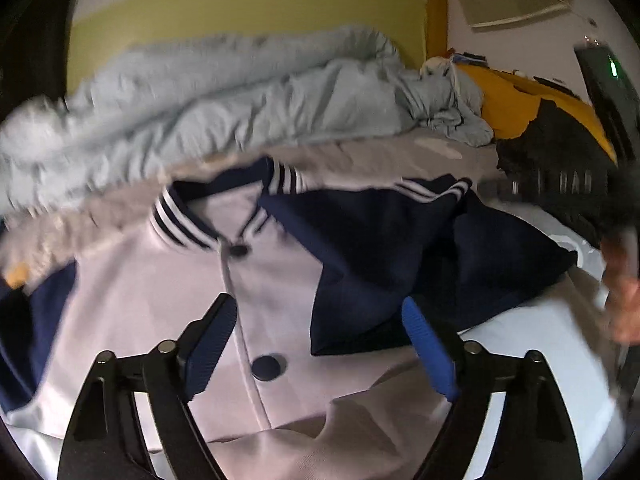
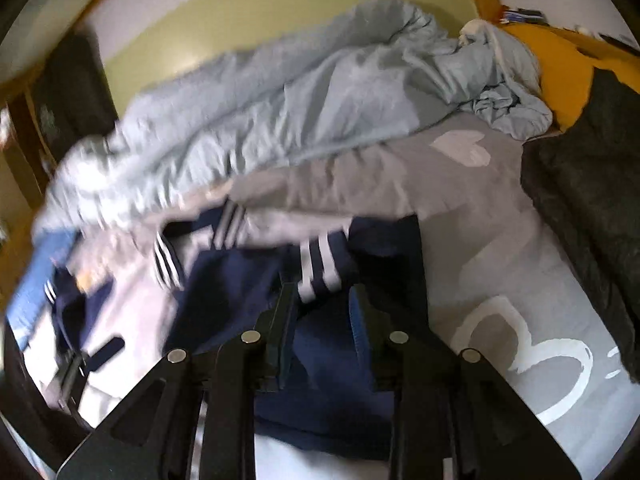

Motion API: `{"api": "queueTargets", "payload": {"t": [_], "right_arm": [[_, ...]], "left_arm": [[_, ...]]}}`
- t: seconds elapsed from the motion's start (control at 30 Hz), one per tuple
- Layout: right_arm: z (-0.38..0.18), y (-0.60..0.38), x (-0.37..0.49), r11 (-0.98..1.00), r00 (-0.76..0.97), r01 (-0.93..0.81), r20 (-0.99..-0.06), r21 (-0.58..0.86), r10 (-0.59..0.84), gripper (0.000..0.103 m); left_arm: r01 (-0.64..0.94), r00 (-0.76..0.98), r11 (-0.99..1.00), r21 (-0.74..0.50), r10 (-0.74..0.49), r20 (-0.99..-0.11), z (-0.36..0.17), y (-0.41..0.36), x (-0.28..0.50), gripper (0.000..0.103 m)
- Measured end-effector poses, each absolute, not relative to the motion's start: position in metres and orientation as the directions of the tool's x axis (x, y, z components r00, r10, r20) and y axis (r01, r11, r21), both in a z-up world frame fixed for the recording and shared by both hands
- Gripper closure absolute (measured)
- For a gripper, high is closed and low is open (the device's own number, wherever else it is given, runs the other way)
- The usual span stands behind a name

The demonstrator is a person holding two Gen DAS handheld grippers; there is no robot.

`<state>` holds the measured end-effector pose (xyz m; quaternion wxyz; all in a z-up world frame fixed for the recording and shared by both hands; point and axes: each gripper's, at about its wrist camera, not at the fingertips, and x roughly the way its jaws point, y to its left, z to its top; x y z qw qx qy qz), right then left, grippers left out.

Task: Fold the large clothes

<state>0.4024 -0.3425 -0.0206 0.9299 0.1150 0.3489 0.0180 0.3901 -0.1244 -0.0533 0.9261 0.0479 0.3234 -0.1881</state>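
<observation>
A varsity jacket (image 1: 160,300) is lying face-up on the bed (image 2: 500,240), collar far. The left gripper (image 1: 320,340) is hovering wide open, empty, over its buttons; the right gripper (image 2: 322,320), part open, is seemingly straddling the folded navy sleeve (image 2: 240,292).

A rumpled pale-blue duvet (image 2: 280,112) lies beside what looks like a mustard pillow (image 2: 568,68).

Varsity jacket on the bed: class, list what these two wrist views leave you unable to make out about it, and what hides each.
- Jacket hem: left wrist view, cut off by the bottom edge and the left gripper.
- Navy sleeve under the right gripper: right wrist view; whether the pads press it is unclear.
- Far sleeve: right wrist view, motion-blurred.
- Person's hand: left wrist view, blurred at the right edge.
</observation>
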Motion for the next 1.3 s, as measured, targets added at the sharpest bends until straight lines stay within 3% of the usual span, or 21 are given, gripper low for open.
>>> {"api": "queueTargets", "payload": {"t": [0.03,0.1,0.17,0.3,0.37,0.43,0.53,0.6,0.73,0.77,0.8,0.87,0.9,1.07,1.1,1.13,1.17,1.3], "right_arm": [[-0.028,-0.338,0.407,0.976,0.723,0.061,-0.683,0.210,0.102,0.076],[-0.040,-0.335,0.413,0.972,0.687,0.044,-0.713,0.230,0.138,0.076],[-0.053,-0.338,0.421,0.976,0.659,0.064,-0.743,0.211,0.117,0.076],[-0.068,-0.363,0.430,0.968,0.641,0.165,-0.766,0.191,0.042,0.080],[-0.072,-0.380,0.433,0.955,0.633,0.205,-0.773,0.215,0.038,0.080],[-0.074,-0.390,0.435,0.945,0.629,0.220,-0.776,0.240,0.051,0.083],[-0.064,-0.402,0.428,0.919,0.658,0.221,-0.746,0.325,0.105,0.082],[-0.048,-0.405,0.417,0.914,0.705,0.202,-0.700,0.352,0.114,0.082],[-0.018,-0.412,0.397,0.924,0.784,0.206,-0.620,0.324,0.043,0.081],[-0.012,-0.415,0.394,0.924,0.796,0.209,-0.605,0.319,0.028,0.080],[-0.009,-0.418,0.393,0.925,0.801,0.214,-0.598,0.315,0.018,0.078],[-0.006,-0.421,0.393,0.927,0.801,0.216,-0.599,0.307,0.012,0.076],[-0.006,-0.422,0.395,0.927,0.800,0.207,-0.599,0.313,0.024,0.076],[-0.007,-0.421,0.396,0.927,0.794,0.178,-0.604,0.331,0.063,0.076],[-0.007,-0.420,0.396,0.929,0.793,0.180,-0.606,0.324,0.058,0.076],[-0.008,-0.420,0.397,0.930,0.792,0.180,-0.608,0.319,0.055,0.076],[-0.009,-0.419,0.397,0.931,0.790,0.179,-0.610,0.319,0.057,0.076],[-0.014,-0.416,0.402,0.935,0.773,0.172,-0.630,0.309,0.066,0.075]], "left_arm": [[0.369,0.698,0.928,-0.052,-0.314,-0.643,-0.059,-0.122,0.396,0.035],[0.341,0.671,0.938,-0.064,-0.290,-0.683,-0.068,-0.119,0.404,0.072],[0.268,0.659,0.961,-0.072,-0.238,-0.713,-0.075,-0.110,0.412,0.088],[0.117,0.694,0.990,-0.083,-0.141,-0.706,-0.074,-0.083,0.410,0.097],[0.100,0.714,0.992,-0.077,-0.126,-0.689,-0.068,-0.075,0.406,0.097],[0.167,0.734,0.981,-0.100,-0.191,-0.652,-0.056,-0.073,0.397,0.097],[0.303,0.793,0.953,-0.010,-0.258,-0.553,-0.026,-0.097,0.370,0.097],[0.367,0.778,0.929,0.039,-0.284,-0.561,-0.018,-0.120,0.368,0.096],[0.526,0.658,0.845,0.094,-0.334,-0.675,-0.027,-0.186,0.390,0.094],[0.536,0.635,0.838,0.098,-0.324,-0.702,-0.033,-0.197,0.398,0.084],[0.529,0.624,0.841,0.115,-0.294,-0.724,-0.040,-0.206,0.406,0.066],[0.502,0.634,0.846,0.181,-0.218,-0.742,-0.055,-0.221,0.418,0.045],[0.501,0.636,0.842,0.200,-0.202,-0.745,-0.061,-0.227,0.422,0.045],[0.356,0.721,0.897,0.262,-0.086,-0.687,-0.060,-0.229,0.444,0.048],[0.313,0.749,0.909,0.276,-0.058,-0.660,-0.055,-0.225,0.449,0.066],[0.255,0.782,0.925,0.283,-0.025,-0.623,-0.045,-0.215,0.450,0.078],[0.221,0.799,0.939,0.265,-0.018,-0.601,-0.036,-0.203,0.450,0.082],[0.058,0.850,0.989,0.135,0.022,-0.526,0.003,-0.123,0.441,0.085]]}}
